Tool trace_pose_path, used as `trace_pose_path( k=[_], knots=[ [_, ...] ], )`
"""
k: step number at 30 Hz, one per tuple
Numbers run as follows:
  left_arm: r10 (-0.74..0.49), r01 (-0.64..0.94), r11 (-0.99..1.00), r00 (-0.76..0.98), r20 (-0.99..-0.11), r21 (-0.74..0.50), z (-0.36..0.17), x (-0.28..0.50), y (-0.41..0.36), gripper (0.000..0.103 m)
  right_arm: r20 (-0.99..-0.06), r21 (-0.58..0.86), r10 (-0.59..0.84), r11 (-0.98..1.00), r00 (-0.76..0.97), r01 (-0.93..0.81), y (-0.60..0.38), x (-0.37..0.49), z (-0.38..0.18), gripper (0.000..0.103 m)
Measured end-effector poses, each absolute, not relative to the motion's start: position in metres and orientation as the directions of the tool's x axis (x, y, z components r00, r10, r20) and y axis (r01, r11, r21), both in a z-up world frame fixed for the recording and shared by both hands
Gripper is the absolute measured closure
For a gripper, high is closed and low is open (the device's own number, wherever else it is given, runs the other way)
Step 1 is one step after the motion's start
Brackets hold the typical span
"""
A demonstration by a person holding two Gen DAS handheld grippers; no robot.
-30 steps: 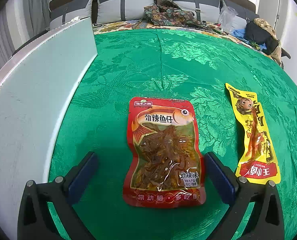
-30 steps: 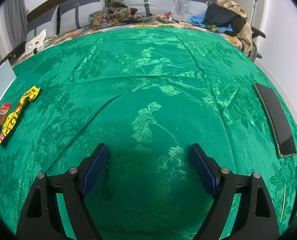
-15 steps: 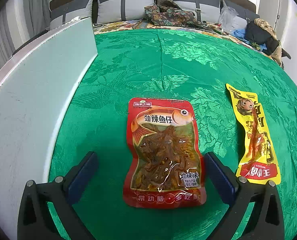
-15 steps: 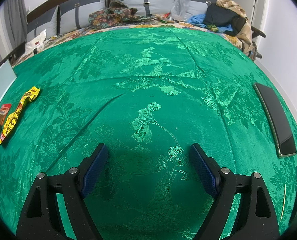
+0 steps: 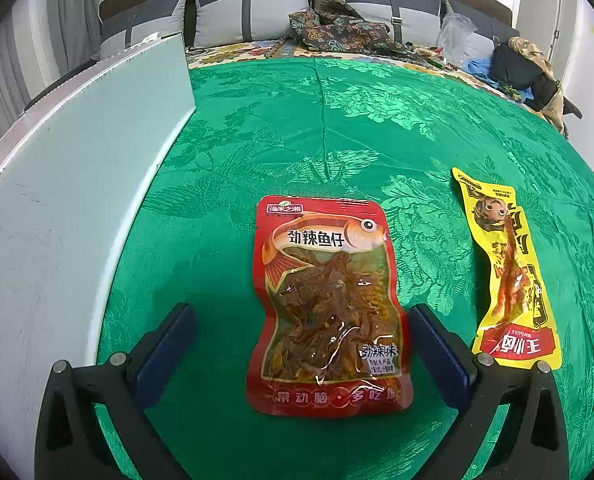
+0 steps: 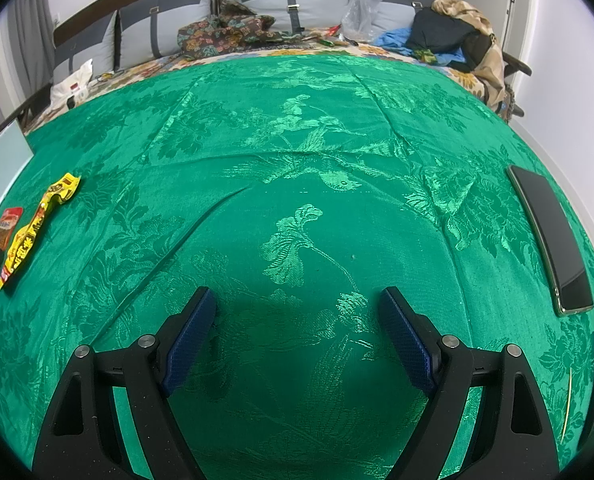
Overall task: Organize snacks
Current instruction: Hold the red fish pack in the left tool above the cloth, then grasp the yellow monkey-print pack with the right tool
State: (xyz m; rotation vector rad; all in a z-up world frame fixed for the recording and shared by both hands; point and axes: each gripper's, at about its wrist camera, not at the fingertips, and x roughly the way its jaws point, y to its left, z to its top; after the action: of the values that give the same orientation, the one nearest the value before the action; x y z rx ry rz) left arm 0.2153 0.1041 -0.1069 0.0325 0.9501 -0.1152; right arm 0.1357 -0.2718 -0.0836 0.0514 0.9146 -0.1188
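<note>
A red fish-snack pouch [image 5: 329, 304] lies flat on the green cloth, its lower half between the fingers of my left gripper [image 5: 301, 316], which stands open around it without gripping. To its right lies a long yellow snack packet [image 5: 507, 272]. In the right wrist view both packets show small at the far left: the red pouch [image 6: 5, 224] and the yellow packet [image 6: 37, 228]. My right gripper [image 6: 297, 304] is open over bare cloth, holding nothing.
A pale grey-white box wall [image 5: 69, 184] rises along the left of the green cloth [image 5: 337, 128]. A dark phone [image 6: 551, 236] lies near the right edge. Cushions, clothes and a plastic bag [image 6: 361, 8] line the sofa behind.
</note>
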Motion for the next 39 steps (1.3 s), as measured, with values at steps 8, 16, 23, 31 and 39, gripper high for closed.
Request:
trace_pose_path(
  k=[8,16,23,31,39],
  knots=[
    [-0.084,0.113,0.993,0.576,-0.813,-0.023,-0.107,0.215,0.104,0.0,-0.793,-0.006,-0.081,0.992,0.604,0.125,-0.272,0.136,-0.084,0.016],
    [-0.084,0.113,0.993,0.576,-0.813,-0.023,-0.107,0.215,0.105,0.0,-0.793,-0.006,-0.081,0.992,0.604,0.125,-0.272,0.136,-0.083,0.016],
    [-0.084,0.112,0.993,0.576,-0.813,-0.023,-0.107,0.215,0.104,0.0,-0.792,-0.006,-0.081,0.992,0.605,0.125,-0.272,0.135,-0.083,0.016],
    [-0.081,0.114,0.993,0.573,-0.816,-0.019,-0.107,0.217,0.103,0.0,-0.792,-0.006,-0.081,0.992,0.605,0.125,-0.272,0.135,-0.083,0.016],
    [-0.126,0.21,0.978,0.514,-0.849,-0.018,-0.095,0.211,0.093,0.036,-0.852,0.151,0.042,0.974,0.522,0.169,-0.254,0.151,-0.066,0.015]
  ],
)
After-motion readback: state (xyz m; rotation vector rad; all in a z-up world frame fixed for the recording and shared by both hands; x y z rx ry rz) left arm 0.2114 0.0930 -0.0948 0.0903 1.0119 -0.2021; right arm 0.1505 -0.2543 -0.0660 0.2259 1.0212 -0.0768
